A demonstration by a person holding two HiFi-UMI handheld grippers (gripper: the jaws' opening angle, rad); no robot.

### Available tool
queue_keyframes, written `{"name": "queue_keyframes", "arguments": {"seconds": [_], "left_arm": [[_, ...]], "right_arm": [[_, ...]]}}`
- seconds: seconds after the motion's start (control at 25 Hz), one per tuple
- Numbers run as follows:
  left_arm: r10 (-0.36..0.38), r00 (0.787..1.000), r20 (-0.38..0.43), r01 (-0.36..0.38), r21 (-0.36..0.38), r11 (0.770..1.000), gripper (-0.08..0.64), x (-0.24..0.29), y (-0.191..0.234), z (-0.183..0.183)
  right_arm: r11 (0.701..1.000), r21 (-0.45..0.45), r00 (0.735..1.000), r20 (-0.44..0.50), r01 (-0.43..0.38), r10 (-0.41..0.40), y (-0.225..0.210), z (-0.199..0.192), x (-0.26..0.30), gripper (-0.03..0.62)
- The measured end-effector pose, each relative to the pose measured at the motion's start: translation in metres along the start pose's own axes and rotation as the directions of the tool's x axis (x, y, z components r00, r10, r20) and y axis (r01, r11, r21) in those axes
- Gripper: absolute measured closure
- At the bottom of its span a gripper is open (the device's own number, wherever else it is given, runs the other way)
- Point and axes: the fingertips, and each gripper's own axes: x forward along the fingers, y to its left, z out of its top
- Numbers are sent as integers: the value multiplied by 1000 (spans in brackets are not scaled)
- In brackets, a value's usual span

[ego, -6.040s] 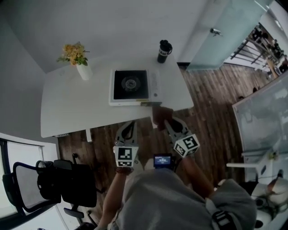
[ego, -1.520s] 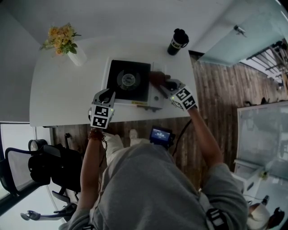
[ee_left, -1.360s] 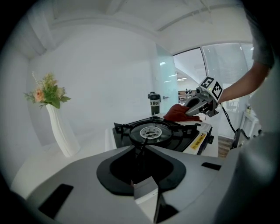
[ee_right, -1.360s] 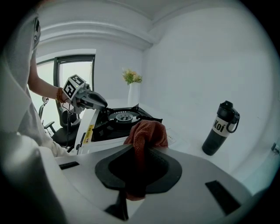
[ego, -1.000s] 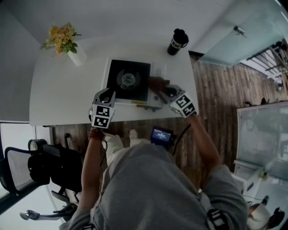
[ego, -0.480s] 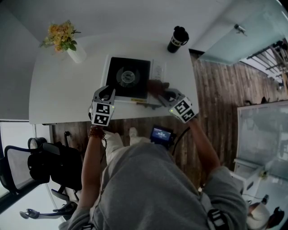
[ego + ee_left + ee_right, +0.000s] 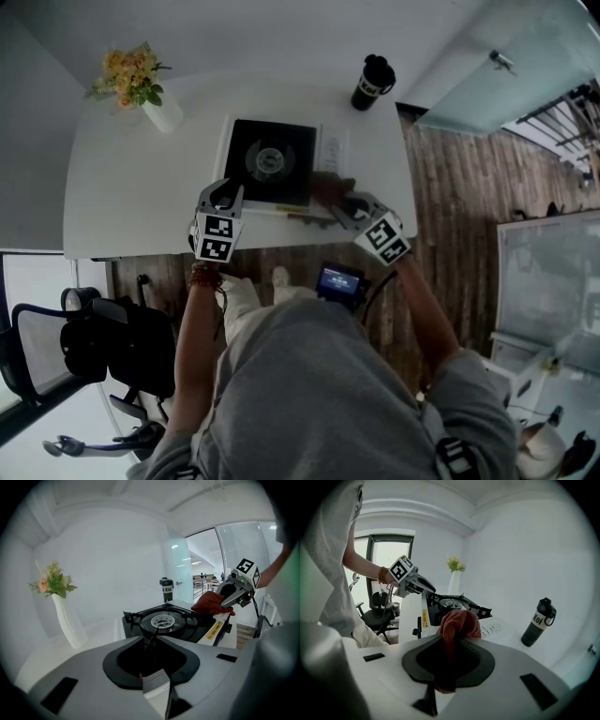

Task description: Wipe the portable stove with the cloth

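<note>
While the person leans over the white table [image 7: 122, 202], head view first: the portable stove [image 7: 272, 161] sits right of the table's middle, close to its near edge. The right gripper [image 7: 339, 200] has a rust-red cloth [image 7: 328, 187] down on the stove's right-hand strip. Wood floor [image 7: 450, 178] lies past the table's right edge.

Left gripper view: the left gripper [image 7: 153, 641] has its jaws drawn together to a slit, nothing visible between them, tips at the stove's near left corner. A flower vase [image 7: 65, 625] stands near the far left corner, a black bottle [image 7: 166, 590] behind the stove.

Right gripper view: jaws clamped on the bunched cloth. It looks soft, light and limp, so pinching mid-wad leaves a pad to rub with. That stove looks rigid yet light on a smooth tabletop, so it may skate. Brace its casing, not the grate. An office chair [image 7: 375, 613] sits by the window [image 7: 393, 548].
</note>
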Motion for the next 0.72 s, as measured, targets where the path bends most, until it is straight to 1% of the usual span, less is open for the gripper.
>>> {"name": "queue_keyframes", "arguments": {"seconds": [0.2, 0.36, 0.72], "left_arm": [[9, 1000, -4, -9, 5, 1000, 460, 0, 2, 0], [6, 1000, 1, -6, 10, 1000, 460, 2, 1, -1], [9, 1000, 10, -9, 11, 1000, 463, 0, 2, 0]], "right_arm": [[1000, -19, 1000, -1, -21, 21, 4, 0, -1, 532], [999, -37, 1000, -4, -21, 21, 7, -1, -3, 532], [998, -43, 999, 6, -40, 40, 13, 0, -5, 532]]}}
